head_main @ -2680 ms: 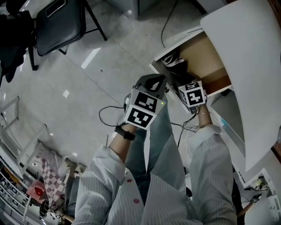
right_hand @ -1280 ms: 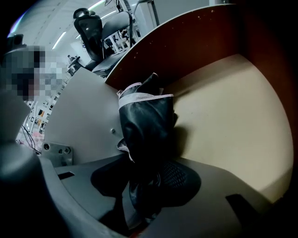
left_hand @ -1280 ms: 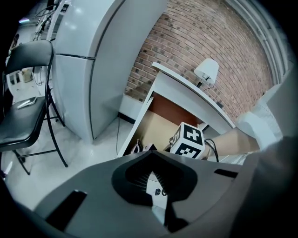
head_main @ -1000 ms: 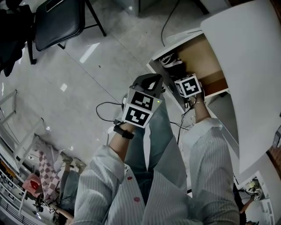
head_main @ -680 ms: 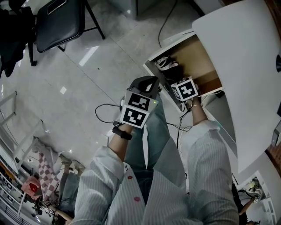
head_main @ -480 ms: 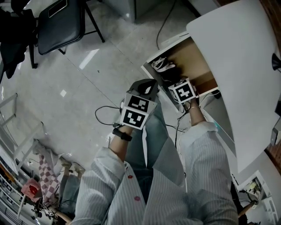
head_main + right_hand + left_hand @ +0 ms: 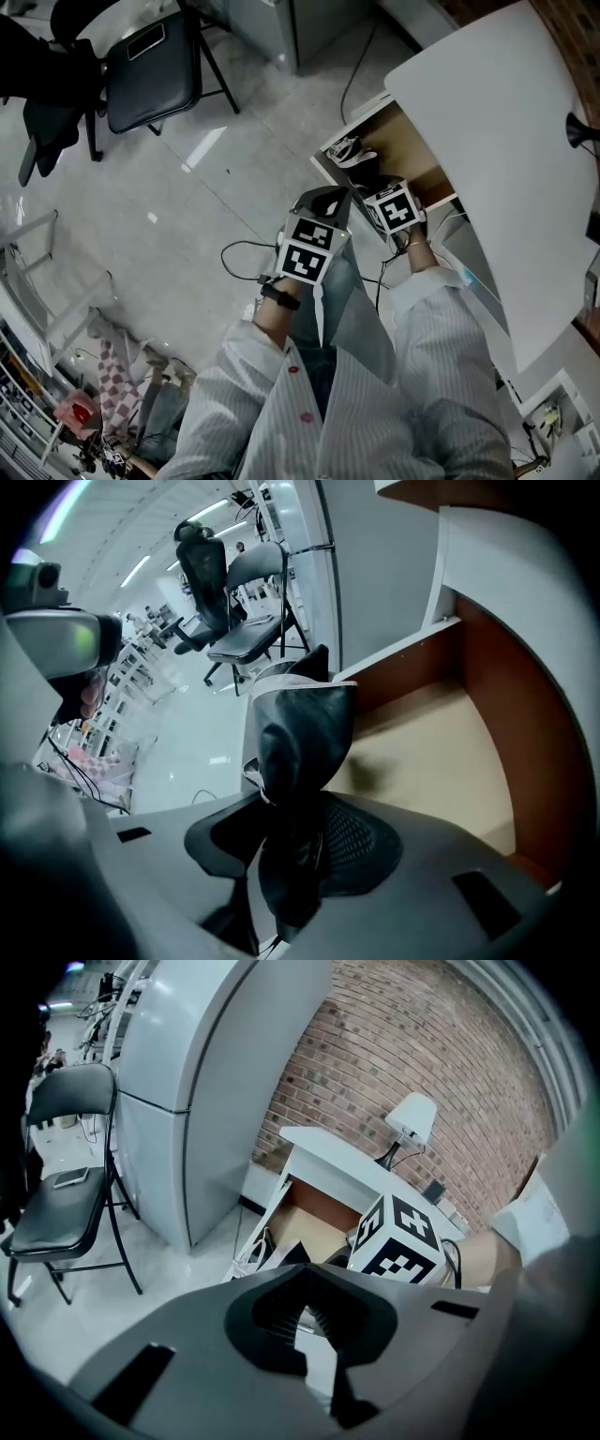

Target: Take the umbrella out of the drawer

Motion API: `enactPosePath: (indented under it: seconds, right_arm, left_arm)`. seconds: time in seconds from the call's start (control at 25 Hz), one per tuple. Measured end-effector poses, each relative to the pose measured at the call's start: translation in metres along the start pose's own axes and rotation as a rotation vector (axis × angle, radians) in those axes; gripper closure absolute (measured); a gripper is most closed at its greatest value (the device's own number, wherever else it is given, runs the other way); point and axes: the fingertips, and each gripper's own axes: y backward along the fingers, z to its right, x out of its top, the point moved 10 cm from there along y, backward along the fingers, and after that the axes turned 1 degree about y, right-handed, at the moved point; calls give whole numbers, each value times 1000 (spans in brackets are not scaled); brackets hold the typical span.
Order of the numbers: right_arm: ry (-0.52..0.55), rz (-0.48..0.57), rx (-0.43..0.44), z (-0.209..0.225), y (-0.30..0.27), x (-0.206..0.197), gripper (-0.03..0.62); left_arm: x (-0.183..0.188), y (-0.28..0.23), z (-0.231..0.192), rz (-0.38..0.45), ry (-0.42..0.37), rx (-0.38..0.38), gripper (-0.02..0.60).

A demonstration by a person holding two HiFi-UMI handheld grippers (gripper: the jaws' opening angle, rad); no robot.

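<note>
The folded black umbrella (image 7: 300,742), edged in white at its top, stands up between the jaws of my right gripper (image 7: 295,841), which is shut on its lower part. Behind it lies the open drawer's (image 7: 441,761) tan floor. From the head view, the right gripper (image 7: 380,195) hangs over the drawer's (image 7: 412,155) front corner, pointing steeply down, with the umbrella (image 7: 356,161) just ahead of its marker cube. My left gripper (image 7: 330,199) floats beside it to the left, outside the drawer. Its jaws (image 7: 302,1321) are shut with nothing between them.
A white desk top (image 7: 497,141) overhangs the drawer. A black folding chair (image 7: 150,70) stands on the pale floor at the back left, a grey cabinet (image 7: 187,1101) behind it. Cables (image 7: 244,253) trail on the floor near my legs. A small lamp (image 7: 411,1119) sits on the desk.
Both grippers have risen. The right one has carried the umbrella up off the drawer floor; the left has come up alongside it, still holding nothing.
</note>
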Motion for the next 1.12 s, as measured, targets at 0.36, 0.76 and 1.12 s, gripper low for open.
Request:
enactPosePath:
  seconds: [0.36, 0.76, 1.12]
  right_arm:
    - [-17, 121, -8, -25, 58, 19, 410]
    - [-85, 300, -60, -56, 142, 30, 410]
    - [-121, 404, -110, -81, 211, 27, 410]
  left_arm:
    - [44, 31, 11, 21, -92, -3, 572]
    - [89, 82, 42, 130, -153, 3, 572]
    - [125, 124, 77, 221, -236, -36, 572]
